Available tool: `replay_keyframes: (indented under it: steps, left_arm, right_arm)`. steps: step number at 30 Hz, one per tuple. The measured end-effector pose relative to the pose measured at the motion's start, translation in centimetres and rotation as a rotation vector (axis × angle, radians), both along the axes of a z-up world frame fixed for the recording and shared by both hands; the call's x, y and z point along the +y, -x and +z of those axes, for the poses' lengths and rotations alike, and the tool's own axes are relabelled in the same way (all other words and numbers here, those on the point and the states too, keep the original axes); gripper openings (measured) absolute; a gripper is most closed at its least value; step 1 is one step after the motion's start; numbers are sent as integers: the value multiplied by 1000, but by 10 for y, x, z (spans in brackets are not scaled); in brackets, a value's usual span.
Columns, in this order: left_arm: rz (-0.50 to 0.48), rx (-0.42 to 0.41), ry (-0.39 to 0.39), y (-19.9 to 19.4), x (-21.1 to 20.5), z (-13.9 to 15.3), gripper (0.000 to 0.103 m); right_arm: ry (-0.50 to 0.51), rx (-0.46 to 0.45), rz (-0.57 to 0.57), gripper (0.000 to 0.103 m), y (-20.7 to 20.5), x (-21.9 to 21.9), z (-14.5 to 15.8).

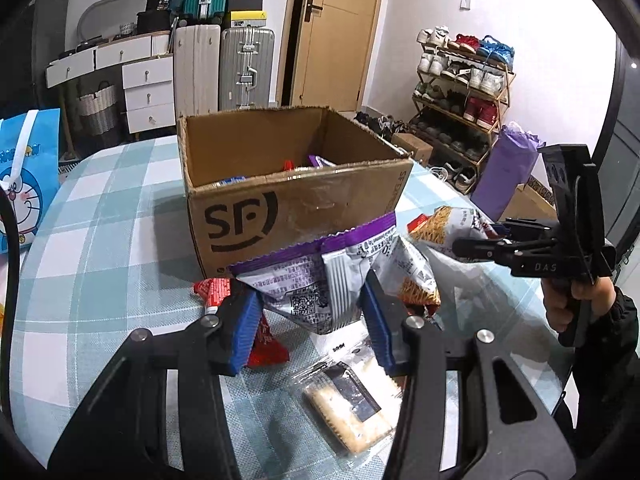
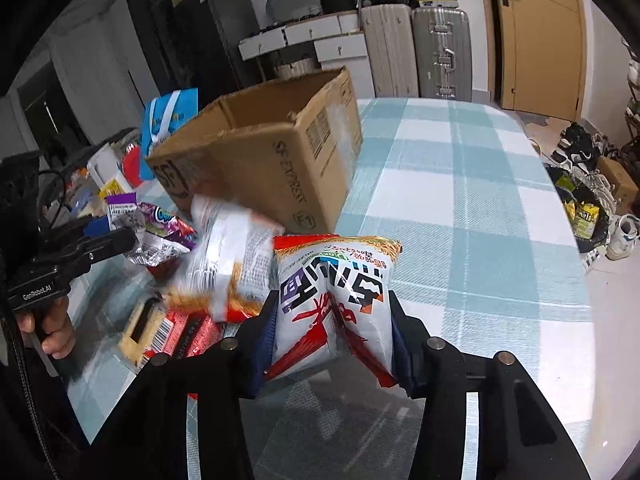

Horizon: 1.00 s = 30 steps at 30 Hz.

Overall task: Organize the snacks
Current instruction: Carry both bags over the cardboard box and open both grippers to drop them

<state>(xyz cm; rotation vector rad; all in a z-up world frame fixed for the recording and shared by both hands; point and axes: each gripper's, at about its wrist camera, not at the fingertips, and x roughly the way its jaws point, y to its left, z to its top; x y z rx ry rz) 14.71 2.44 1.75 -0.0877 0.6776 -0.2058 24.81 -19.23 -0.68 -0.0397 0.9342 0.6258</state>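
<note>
An open cardboard box marked SF stands on the checked tablecloth, with a few snack packs inside. My left gripper is shut on a silver snack bag with a purple top, held above the table just in front of the box. My right gripper is shut on a white and red snack bag, to the right of the box. A blurred orange and white bag lies beside it. The left wrist view shows the right gripper with its bag.
A cracker packet and red packets lie on the table under my left gripper. A blue cartoon bag stands at the table's left edge, with small clutter nearby. Suitcases, drawers and a shoe rack are beyond the table.
</note>
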Motion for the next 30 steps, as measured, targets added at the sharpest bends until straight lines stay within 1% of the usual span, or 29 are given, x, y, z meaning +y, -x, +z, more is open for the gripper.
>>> replay_keyframes:
  steps: [7,15,23,30]
  left_arm:
    - [17,-35,11,12,5,14,45]
    - [60,-81,13,25,18,36,45]
    - [115,-106,19,25,31,55,45]
    - [152,-132,18,20,47,76,45]
  right_arm:
    - [-37,-52,-16,49,6,-9,22]
    - [-88,-87,-19,49,16,-4,46]
    - [-124,-142,-25,49,25,6,68]
    - [-151,-180,-33,49,25,20,87]
